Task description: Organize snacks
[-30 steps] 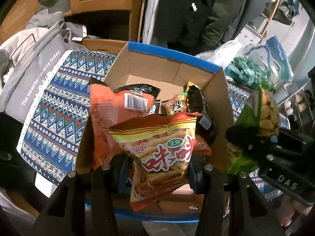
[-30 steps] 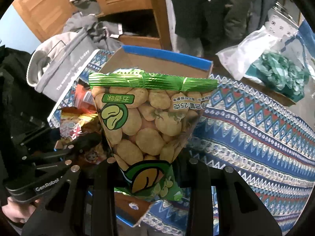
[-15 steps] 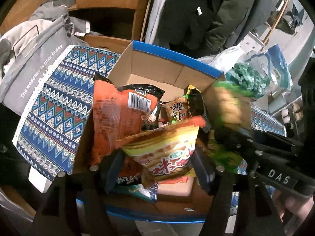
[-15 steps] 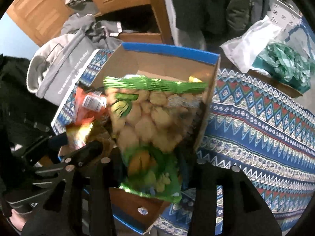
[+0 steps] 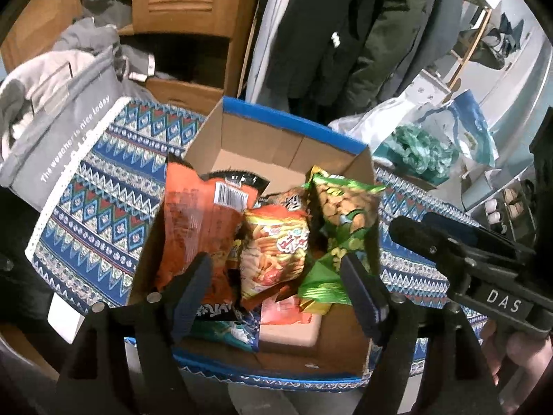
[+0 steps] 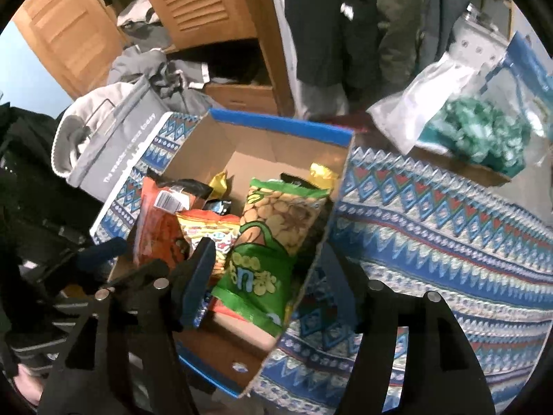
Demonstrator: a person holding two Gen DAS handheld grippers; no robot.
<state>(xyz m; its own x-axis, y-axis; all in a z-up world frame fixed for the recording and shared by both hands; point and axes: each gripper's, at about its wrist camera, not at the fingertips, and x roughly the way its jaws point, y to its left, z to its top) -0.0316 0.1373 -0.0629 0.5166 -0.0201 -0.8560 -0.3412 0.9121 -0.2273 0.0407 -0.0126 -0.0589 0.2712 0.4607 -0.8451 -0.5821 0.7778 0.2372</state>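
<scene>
Snack bags fill the box (2 grippers opening).

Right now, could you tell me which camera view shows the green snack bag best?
The right wrist view: the green snack bag stands nearly whole in the cardboard box, its front printing visible. In the left wrist view, the bag is crumpled against the box's right wall, its lower part behind a claw finger.

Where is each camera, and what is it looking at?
Left wrist: rides the left claw, looking down into the cardboard box; the right claw and a hand show.
Right wrist: rides the right claw, same box; the left claw shows.
Shared: the green snack bag, both claws opening, empty.
</scene>
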